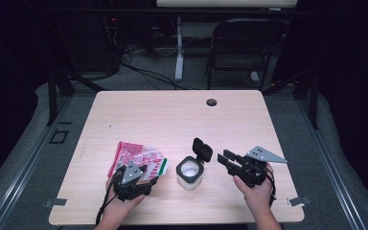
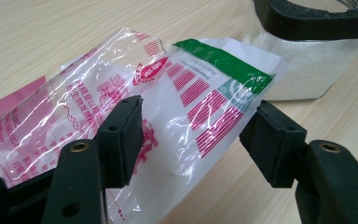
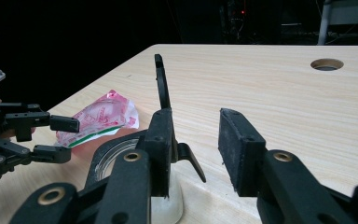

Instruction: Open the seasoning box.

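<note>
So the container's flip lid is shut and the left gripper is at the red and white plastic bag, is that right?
Not quite: the flip lid stands open, hinged up behind the container, whose white inside shows in the high view. The rest holds: the left gripper has the red and white plastic bag between its jaws.

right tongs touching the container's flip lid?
Apart. The right gripper view shows the right tongs open with bare table between the pads; the upright lid stands beyond them. The high view shows a gap before the container.
</note>
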### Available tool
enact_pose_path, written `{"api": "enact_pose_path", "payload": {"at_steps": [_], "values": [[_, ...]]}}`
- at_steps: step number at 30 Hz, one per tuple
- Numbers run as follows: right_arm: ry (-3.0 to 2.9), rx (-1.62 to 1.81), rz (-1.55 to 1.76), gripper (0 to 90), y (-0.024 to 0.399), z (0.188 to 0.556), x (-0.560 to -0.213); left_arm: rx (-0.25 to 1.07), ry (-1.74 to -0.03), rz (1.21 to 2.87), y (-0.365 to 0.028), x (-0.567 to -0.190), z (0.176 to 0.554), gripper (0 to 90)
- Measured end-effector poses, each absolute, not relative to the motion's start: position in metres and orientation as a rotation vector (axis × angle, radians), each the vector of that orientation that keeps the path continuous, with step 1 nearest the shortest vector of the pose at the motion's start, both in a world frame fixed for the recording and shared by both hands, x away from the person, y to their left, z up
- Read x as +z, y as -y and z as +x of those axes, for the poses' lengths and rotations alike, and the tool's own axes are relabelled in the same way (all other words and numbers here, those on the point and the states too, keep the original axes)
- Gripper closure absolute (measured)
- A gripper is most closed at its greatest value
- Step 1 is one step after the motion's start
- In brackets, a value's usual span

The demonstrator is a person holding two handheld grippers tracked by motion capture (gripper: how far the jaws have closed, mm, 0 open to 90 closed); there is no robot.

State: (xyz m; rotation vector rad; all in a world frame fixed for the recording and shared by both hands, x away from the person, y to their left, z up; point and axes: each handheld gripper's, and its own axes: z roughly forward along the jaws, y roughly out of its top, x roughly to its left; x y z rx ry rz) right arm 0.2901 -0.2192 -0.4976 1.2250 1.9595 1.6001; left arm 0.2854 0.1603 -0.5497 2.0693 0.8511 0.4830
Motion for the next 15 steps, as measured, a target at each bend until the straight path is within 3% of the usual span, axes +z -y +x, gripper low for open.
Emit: {"api": "enact_pose_path", "payload": {"at_steps": [15], "values": [[-1.98, 1.567, 1.22, 59.1, 0.2131, 0.2945, -0.5055, 0.476, -0.836, 2.098, -0.1549, -0.5526, 0.2834, 40.0]]}}
